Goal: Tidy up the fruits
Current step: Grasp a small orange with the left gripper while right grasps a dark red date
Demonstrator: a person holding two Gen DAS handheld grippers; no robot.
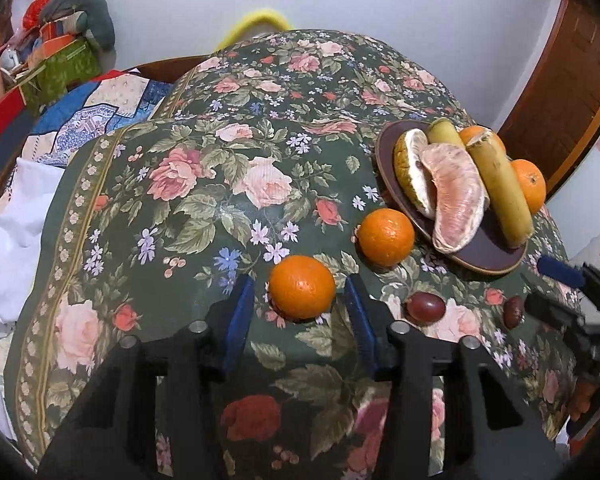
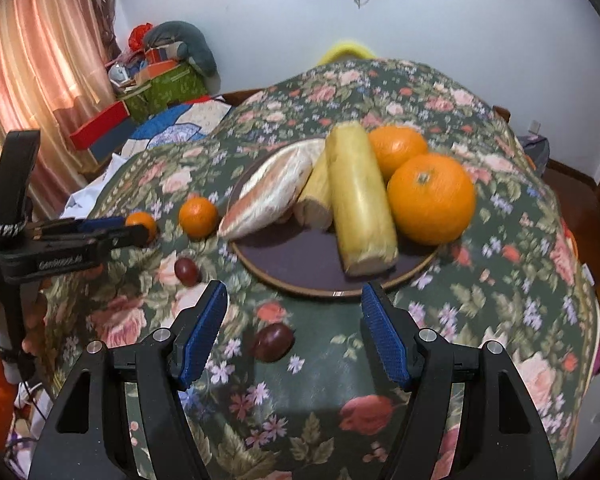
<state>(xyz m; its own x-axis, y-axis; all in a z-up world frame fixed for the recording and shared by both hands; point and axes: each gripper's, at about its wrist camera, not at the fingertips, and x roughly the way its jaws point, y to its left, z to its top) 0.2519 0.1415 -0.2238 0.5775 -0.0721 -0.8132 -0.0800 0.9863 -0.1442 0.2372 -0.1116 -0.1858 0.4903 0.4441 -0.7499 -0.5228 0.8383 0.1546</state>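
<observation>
A dark plate on the floral tablecloth holds pomelo pieces, two banana pieces and two oranges. Two small oranges lie loose on the cloth: one sits between the open fingers of my left gripper, the other is nearer the plate. Two dark grapes lie in front of the plate. My right gripper is open and empty, with one grape just inside its jaws.
The table is draped in a dark green floral cloth. To the left are a bed with a blue quilt, boxes and a cushion. A pink curtain hangs at far left. A wooden door is at right.
</observation>
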